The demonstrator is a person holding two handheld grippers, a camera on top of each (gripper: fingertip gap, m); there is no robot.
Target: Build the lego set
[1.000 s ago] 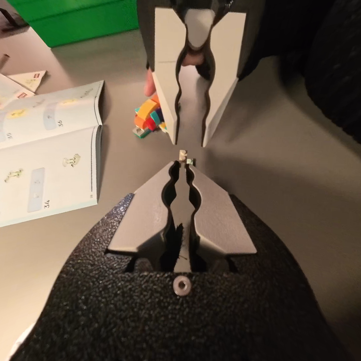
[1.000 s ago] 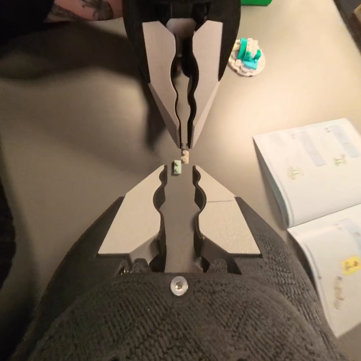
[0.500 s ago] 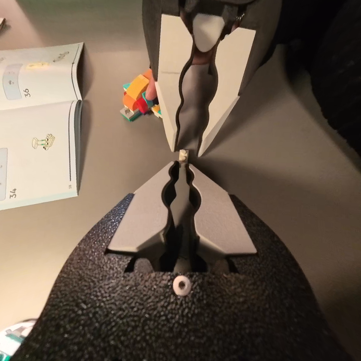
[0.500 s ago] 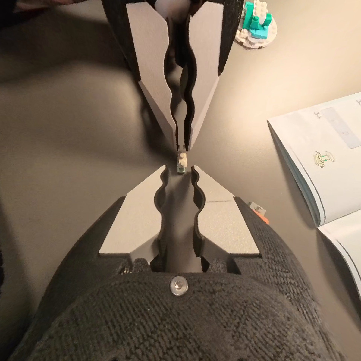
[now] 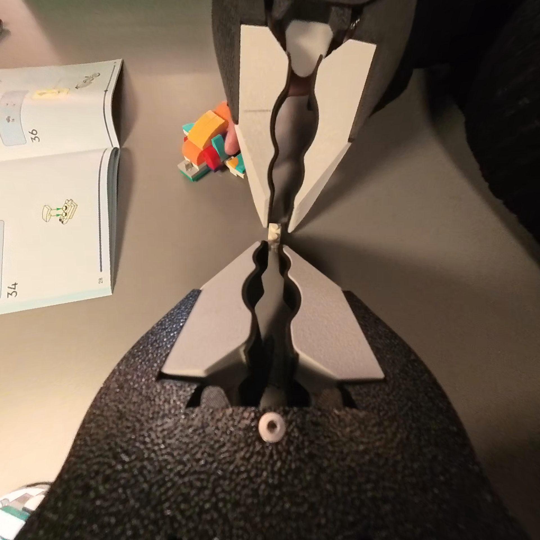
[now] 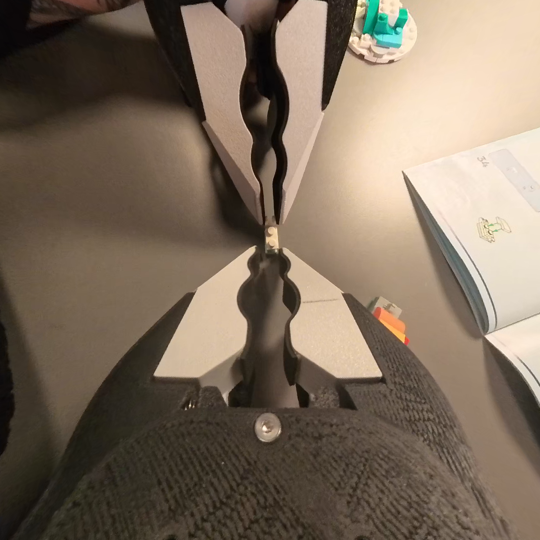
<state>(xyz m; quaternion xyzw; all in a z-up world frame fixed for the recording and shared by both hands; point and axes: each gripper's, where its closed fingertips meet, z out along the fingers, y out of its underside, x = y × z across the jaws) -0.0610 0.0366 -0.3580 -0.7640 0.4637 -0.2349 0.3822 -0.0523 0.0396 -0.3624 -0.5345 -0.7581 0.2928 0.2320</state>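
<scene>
My left gripper [image 5: 273, 247] is shut on one end of a small white two-stud plate [image 5: 274, 233]. In the right wrist view the plate [image 6: 271, 237] sticks out from the left gripper [image 6: 270, 222] and lies on top of a small pale green piece [image 6: 270, 250]. My right gripper [image 6: 269, 253] faces the left one tip to tip. Its jaws are narrowed onto the green piece and the near end of the plate. In the left wrist view the right gripper [image 5: 277, 230] comes down from the top. All of this is just above the grey table [image 5: 380, 263].
An open instruction booklet [image 5: 58, 181] lies on the table and also shows in the right wrist view [image 6: 482, 233]. A colourful orange, teal and red build [image 5: 204, 146] lies behind the right gripper, with a finger [image 5: 232, 140] beside it. A round white base with teal bricks [image 6: 382, 32] sits farther off.
The white plate has moved over the pale green piece. The right gripper's jaws have narrowed from wide open onto the pieces. Both grippers have drawn closer together.
</scene>
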